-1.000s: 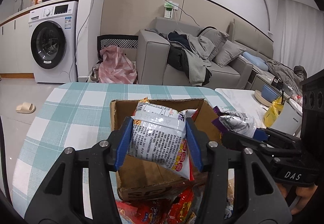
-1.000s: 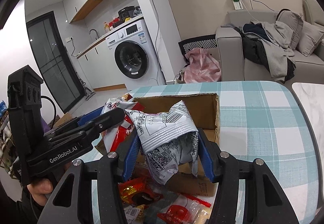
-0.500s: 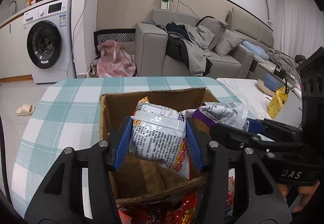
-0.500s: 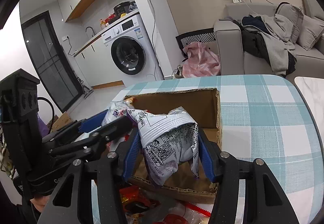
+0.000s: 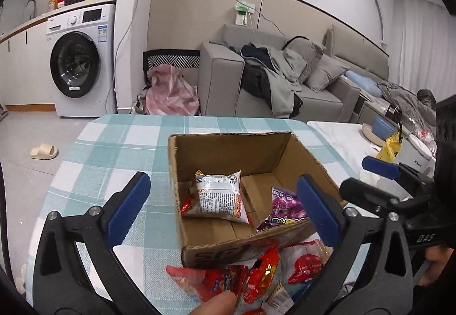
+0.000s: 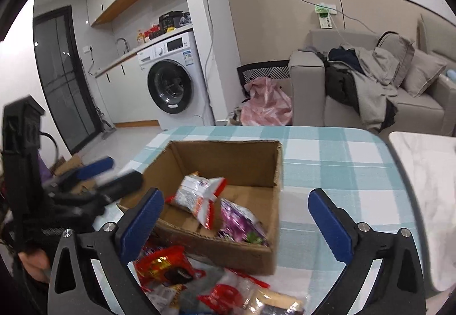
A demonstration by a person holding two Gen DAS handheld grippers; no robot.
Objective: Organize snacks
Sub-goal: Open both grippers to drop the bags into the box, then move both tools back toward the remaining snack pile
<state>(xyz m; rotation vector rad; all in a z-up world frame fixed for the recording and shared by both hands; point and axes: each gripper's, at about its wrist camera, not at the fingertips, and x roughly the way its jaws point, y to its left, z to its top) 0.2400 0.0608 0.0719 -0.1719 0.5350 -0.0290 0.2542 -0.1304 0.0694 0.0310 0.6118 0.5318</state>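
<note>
in the left wrist view, our left gripper (image 5: 221, 208) has its blue-padded jaws opening wide, empty. between them, at frame centre, sits the open brown cardboard box (image 5: 228, 149) on the teal-and-white checked tablecloth (image 5: 114, 141). inside lie a white and red printed snack packet (image 5: 218, 196) and a purple snack packet (image 5: 280, 209), its lower end hidden by the box wall. red snack wrappers (image 5: 242, 280) pile at the bottom edge, cut off.

in the right wrist view, our right gripper (image 6: 235, 221) is likewise opening wide, nothing held. the box is centre frame; both packets look blurred. the left gripper at the left is smeared.
</note>
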